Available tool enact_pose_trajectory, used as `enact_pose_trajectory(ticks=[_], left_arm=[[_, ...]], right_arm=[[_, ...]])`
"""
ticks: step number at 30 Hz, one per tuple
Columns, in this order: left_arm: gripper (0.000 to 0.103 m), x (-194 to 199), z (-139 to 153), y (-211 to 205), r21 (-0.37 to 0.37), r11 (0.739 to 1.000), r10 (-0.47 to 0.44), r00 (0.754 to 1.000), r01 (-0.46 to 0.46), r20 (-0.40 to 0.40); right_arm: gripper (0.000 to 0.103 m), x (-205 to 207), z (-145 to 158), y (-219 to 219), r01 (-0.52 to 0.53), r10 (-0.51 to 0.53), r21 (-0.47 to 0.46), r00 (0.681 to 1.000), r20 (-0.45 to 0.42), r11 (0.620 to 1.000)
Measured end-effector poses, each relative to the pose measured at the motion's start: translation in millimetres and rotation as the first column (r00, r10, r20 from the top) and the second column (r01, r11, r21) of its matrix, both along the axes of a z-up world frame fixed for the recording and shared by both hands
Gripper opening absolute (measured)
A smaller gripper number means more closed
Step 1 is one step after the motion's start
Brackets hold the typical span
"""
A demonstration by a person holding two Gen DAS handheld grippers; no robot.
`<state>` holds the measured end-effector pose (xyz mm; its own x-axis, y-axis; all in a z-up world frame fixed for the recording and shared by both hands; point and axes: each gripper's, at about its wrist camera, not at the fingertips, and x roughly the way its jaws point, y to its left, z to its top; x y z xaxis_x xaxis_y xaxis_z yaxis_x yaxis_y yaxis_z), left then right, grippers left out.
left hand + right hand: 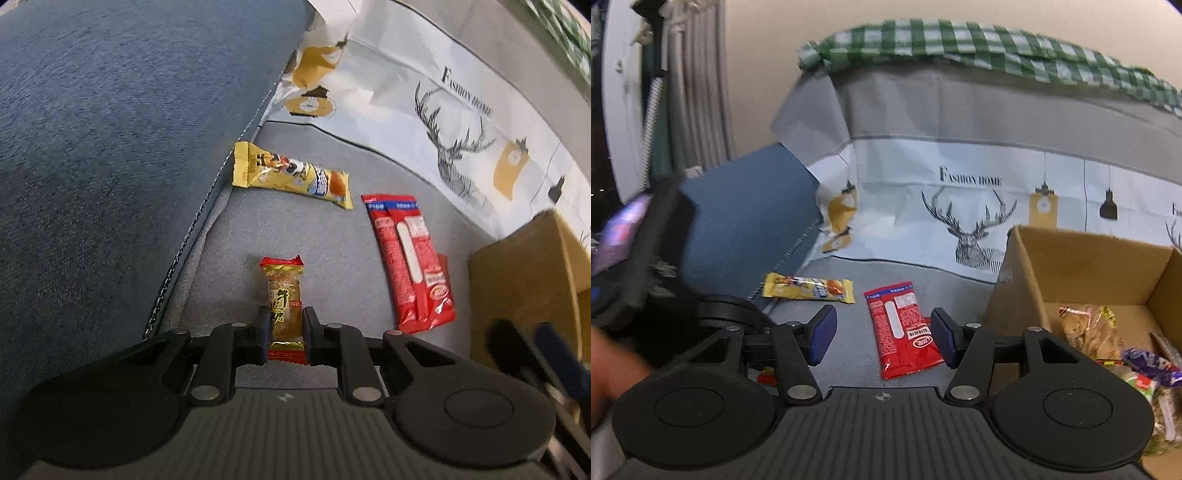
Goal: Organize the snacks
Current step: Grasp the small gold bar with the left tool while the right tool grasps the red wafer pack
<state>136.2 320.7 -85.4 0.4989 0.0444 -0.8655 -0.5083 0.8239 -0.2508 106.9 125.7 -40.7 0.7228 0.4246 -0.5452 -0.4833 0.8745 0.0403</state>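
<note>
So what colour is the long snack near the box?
Red, with a white stripe: the long snack shows best in the left wrist view.

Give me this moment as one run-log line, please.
left gripper: shut on gold candy | right gripper: open over red packet | yellow bar: loose | cardboard box: part filled

Black tongs (882, 338), blue pads (823, 338), silver rivets.

Blurred left gripper (635, 258), box (1089, 266) cropped
</note>
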Motion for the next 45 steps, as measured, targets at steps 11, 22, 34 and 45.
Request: enact_pose_trajectory(ticks=[11,22,34,45], left_arm=[[0.019,2,0,2,-0.007,1.0,0.014,1.0,-0.014,0.019],[0.019,3,-3,3,0.002,1.0,-0.003,1.0,0.003,0.012],[0.018,-2,0,2,-0.007,0.999,-0.038,0.999,0.038,0.033],[0.011,-28,12,-10,-0.001,0.993,-0.12,0.989,0.12,0.086]], right_arm=[[0.085,64,-53,34,0.093,-0.099,-0.09,0.993,-0.065,0.992],[0.079,86,-90,54,-0.005,-0.03,-0.189,0.983,-0.179,0.982],[0.048,64,-70,42,-0.024,0.004,-0.134,0.99,-0.144,0.991],[0.048,-1,-30,8,-0.099,0.078,-0.186,0.99,-0.119,0.978]])
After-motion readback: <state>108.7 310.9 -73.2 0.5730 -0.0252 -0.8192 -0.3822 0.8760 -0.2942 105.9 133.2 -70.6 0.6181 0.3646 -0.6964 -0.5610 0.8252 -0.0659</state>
